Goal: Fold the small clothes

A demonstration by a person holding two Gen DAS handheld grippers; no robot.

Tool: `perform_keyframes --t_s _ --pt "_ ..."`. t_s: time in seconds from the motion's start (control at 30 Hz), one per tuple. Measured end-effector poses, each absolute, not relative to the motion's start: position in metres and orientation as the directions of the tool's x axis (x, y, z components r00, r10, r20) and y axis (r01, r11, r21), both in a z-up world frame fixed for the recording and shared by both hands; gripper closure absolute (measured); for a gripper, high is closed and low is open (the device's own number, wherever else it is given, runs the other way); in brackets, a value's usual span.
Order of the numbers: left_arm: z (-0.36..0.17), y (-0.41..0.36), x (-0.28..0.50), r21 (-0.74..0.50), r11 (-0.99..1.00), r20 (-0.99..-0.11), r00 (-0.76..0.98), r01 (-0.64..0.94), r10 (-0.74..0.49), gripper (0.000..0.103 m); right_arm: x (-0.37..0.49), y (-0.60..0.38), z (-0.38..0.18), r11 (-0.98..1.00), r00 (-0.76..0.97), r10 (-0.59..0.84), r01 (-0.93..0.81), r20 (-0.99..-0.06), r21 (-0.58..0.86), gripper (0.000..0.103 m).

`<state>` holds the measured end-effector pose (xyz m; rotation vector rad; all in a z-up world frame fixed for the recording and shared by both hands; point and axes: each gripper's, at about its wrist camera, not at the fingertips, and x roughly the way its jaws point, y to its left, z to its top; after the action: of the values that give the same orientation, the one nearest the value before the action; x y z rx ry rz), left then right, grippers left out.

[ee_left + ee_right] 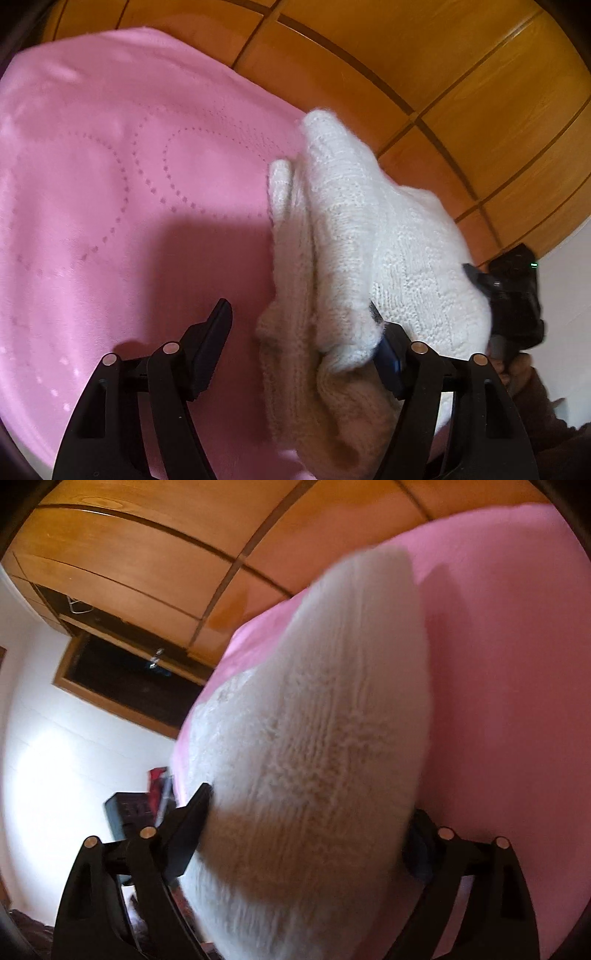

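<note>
A white knitted garment (369, 240) lies bunched and partly folded on a pink blanket (129, 166). My left gripper (301, 325) is open; its right finger (388, 354) pokes into the garment's folds and its left finger (212, 339) stands over bare blanket. In the right wrist view the same garment (314, 757) fills the gap between the wide-spread fingers of my right gripper (310, 812), draped over them and blurred. The right gripper also shows in the left wrist view (513, 295) at the garment's right edge.
The pink blanket (498, 664) covers a bed. A wooden wardrobe (424, 74) with panelled doors stands behind it. A white wall (55, 738) and some dark objects (129, 812) are on the left of the right wrist view.
</note>
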<state>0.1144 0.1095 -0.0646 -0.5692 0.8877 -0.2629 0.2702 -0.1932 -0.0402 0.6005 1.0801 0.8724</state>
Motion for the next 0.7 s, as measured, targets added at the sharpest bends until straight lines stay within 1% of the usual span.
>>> perform_keyframes --t_s 0.03,0.07,0.1,0.13,0.17,0.23,0.37,0.5,0.6,0.7 --pt "-0.066 0.110 0.115 -0.591 0.806 -0.638 0.611 0.002 -0.469 0.047 0.271 -0.188 -0.041 0.534 0.196 0.846 -0.311 -0.496 0.786 0.023" --pt "-0.068 0.110 0.115 -0.612 0.791 -0.626 0.605 0.011 -0.492 0.051 0.272 -0.183 -0.041 0.541 0.193 0.841 -0.318 -0.505 0.778 0.027" --pt "-0.070 0.110 0.114 -0.630 0.776 -0.616 0.604 0.009 -0.507 0.054 0.270 -0.179 -0.038 0.555 0.195 0.832 -0.329 -0.520 0.764 0.036" --pt "-0.069 0.110 0.113 -0.638 0.770 -0.606 0.606 0.017 -0.515 0.060 0.268 -0.177 -0.033 0.563 0.207 0.826 -0.340 -0.525 0.753 0.041" --pt "-0.068 0.109 0.111 -0.649 0.760 -0.594 0.607 0.027 -0.528 0.062 0.264 -0.178 -0.026 0.571 0.219 0.821 -0.354 -0.528 0.741 0.048" --pt "-0.065 0.109 0.109 -0.682 0.731 -0.569 0.608 0.028 -0.554 0.067 0.255 -0.180 -0.012 0.583 0.243 0.812 -0.388 -0.531 0.714 0.053" --pt "-0.053 0.087 0.116 -0.715 0.695 -0.528 0.591 0.079 -0.610 0.069 0.230 -0.203 0.022 0.588 0.313 0.809 -0.440 -0.498 0.678 0.055" --pt "-0.033 0.021 0.146 -0.698 0.687 -0.516 0.525 0.201 -0.677 0.069 0.214 -0.268 0.051 0.624 0.435 0.776 -0.418 -0.457 0.660 0.055" --pt "-0.014 -0.050 0.178 -0.664 0.681 -0.516 0.470 0.310 -0.716 0.073 0.207 -0.332 0.064 0.672 0.537 0.716 -0.357 -0.446 0.649 0.055" --pt "-0.004 -0.116 0.205 -0.640 0.666 -0.535 0.400 0.383 -0.744 0.073 0.200 -0.395 0.064 0.706 0.617 0.648 -0.268 -0.446 0.655 0.055"
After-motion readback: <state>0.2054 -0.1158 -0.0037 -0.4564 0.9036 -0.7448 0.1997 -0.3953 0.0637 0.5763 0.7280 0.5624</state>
